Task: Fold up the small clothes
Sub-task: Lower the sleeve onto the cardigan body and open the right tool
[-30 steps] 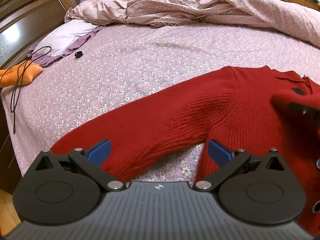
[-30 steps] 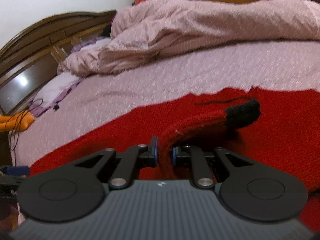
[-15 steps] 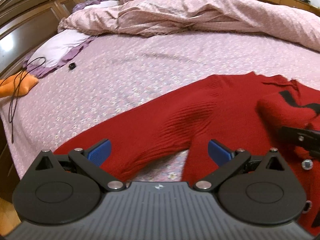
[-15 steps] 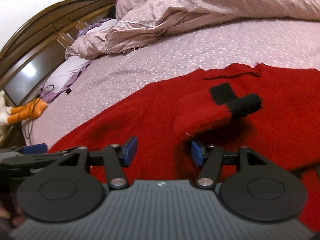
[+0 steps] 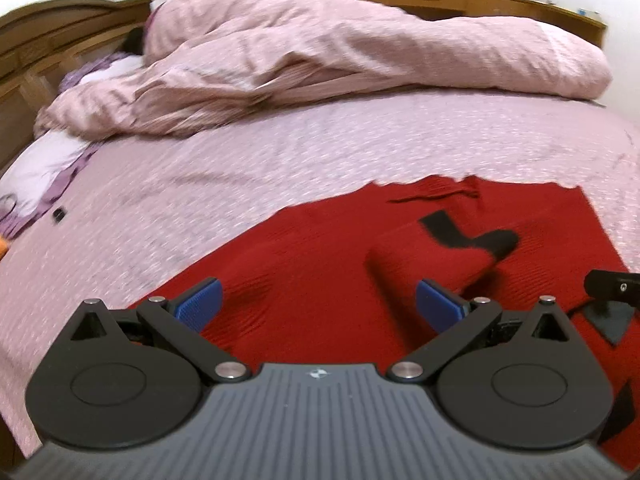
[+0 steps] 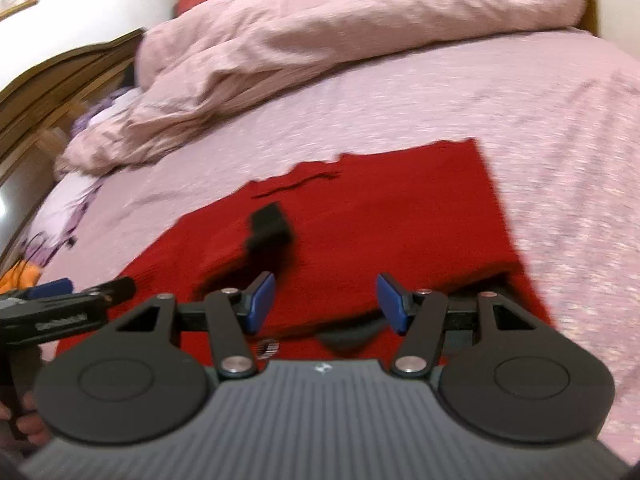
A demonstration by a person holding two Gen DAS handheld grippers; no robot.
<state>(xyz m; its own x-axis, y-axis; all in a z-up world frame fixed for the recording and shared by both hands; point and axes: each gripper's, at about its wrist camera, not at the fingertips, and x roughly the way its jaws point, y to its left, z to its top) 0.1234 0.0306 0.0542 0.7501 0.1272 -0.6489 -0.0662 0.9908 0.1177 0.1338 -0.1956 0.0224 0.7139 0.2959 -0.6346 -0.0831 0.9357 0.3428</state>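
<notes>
Bed (image 5: 320, 152), pink floral sheet: red cardigan (image 6: 400, 208), sleeve folded inward. Left tongs (image 5: 318, 306) and right tongs (image 6: 325, 302) wide open, empty. Risk: loose sleeve toward 12 o'clock may slide unfolded.

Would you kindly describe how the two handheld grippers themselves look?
Both the left gripper and right gripper match: ribbed grey body with a small logo, round black discs, black linkage arms with silver rivets, and jaws faced with blue textured pads.
</notes>
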